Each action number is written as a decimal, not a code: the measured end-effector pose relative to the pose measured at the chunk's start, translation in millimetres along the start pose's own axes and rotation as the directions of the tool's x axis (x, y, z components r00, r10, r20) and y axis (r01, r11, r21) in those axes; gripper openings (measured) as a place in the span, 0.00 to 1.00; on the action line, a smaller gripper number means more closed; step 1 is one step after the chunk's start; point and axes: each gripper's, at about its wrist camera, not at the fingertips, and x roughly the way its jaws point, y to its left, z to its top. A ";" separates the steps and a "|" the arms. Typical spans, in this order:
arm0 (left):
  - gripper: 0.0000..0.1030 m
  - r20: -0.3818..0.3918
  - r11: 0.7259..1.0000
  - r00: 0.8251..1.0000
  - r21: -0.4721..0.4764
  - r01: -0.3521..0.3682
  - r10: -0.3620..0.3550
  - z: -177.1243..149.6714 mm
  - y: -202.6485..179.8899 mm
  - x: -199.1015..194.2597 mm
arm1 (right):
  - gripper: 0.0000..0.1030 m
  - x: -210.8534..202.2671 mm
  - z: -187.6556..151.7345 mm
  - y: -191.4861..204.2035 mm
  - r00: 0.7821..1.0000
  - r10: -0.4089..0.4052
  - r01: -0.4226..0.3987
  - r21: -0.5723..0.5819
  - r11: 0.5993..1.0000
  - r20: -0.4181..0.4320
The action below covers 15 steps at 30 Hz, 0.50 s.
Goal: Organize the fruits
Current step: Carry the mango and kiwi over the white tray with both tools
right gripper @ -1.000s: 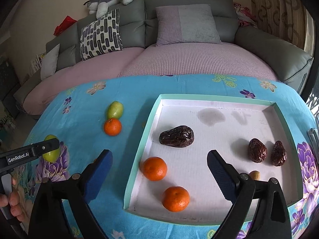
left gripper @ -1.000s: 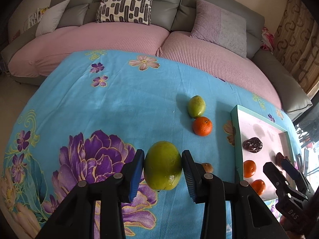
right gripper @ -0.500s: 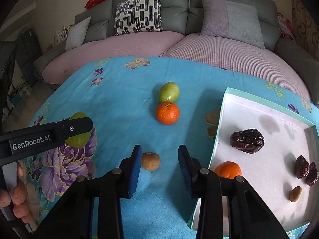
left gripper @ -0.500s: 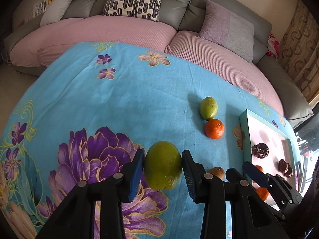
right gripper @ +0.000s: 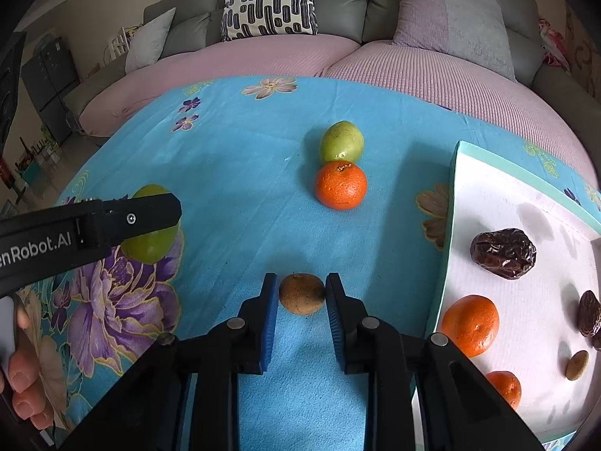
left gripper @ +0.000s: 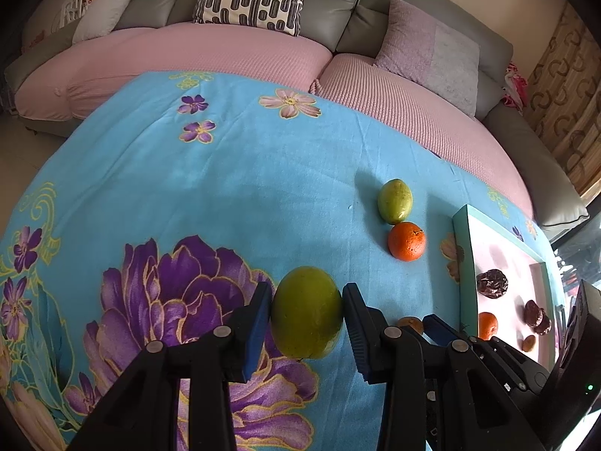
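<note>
My left gripper (left gripper: 306,300) is shut on a large green fruit (left gripper: 306,312) just above the purple flower on the blue cloth. From the right wrist view that same green fruit (right gripper: 150,248) shows behind the left gripper's black finger. My right gripper (right gripper: 302,293) is closed around a small brown fruit (right gripper: 302,293) that rests on the cloth, its blue pads touching both sides. Further back lie a smaller green fruit (right gripper: 341,142) and an orange (right gripper: 341,185), touching each other. The teal-rimmed white tray (right gripper: 449,225) on the right holds dates, oranges and a small brown fruit.
A grey sofa with pink cushions (left gripper: 225,49) curves round the table's far side. The blue flowered cloth (left gripper: 225,173) covers the whole table. A person's fingers (right gripper: 26,394) hold the left gripper's handle at the lower left.
My right gripper swung left from over the tray to the small brown fruit, and its jaws closed in on it. My left gripper has kept its hold on the large green fruit.
</note>
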 end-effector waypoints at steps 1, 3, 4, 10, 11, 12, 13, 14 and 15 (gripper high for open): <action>0.40 -0.001 1.000 1.000 0.000 0.000 0.000 0.0 0.0 0.0 | 0.26 -1.1 -0.3 -0.1 1.000 0.002 -0.002 0.000 1.000 0.000; 0.40 -0.001 1.000 1.000 0.002 -0.002 0.002 0.0 -0.4 0.0 | 0.26 -1.6 0.1 1.0 1.000 0.002 -0.002 0.000 1.000 0.003; 0.40 -0.001 1.000 1.000 0.003 -0.003 0.003 0.1 -0.7 -0.2 | 0.26 -2.1 0.3 1.2 1.000 0.003 -0.003 0.000 1.000 0.005; 0.40 0.012 1.000 1.000 0.010 -0.001 0.001 0.6 -3.8 -4.0 | 0.26 -19.6 -0.1 -3.5 0.999 0.002 -0.002 0.004 1.000 0.044; 0.40 0.015 1.000 1.000 0.011 0.000 0.000 0.8 -4.6 -5.1 | 0.26 -22.7 0.3 -4.4 0.999 0.000 0.000 0.005 1.000 0.054; 0.40 0.019 1.000 1.000 0.013 0.002 -0.002 1.0 -5.6 -6.3 | 0.26 -26.1 0.6 -5.4 0.998 -0.002 0.002 0.009 1.000 0.063; 0.40 0.022 1.000 1.000 0.017 0.004 -0.004 1.2 -6.7 -7.4 | 0.26 -29.1 0.8 -6.6 0.997 -0.006 0.005 0.012 1.000 0.071; 0.40 0.024 1.000 1.000 0.020 0.006 -0.007 1.4 -8.2 -8.2 | 0.26 -32.3 1.1 -7.9 0.997 -0.011 0.009 0.015 1.000 0.078; 0.40 0.026 1.000 1.000 0.022 0.009 -0.009 1.6 -9.4 -8.8 | 0.26 -34.8 1.3 -9.4 0.996 -0.014 0.013 0.019 1.000 0.085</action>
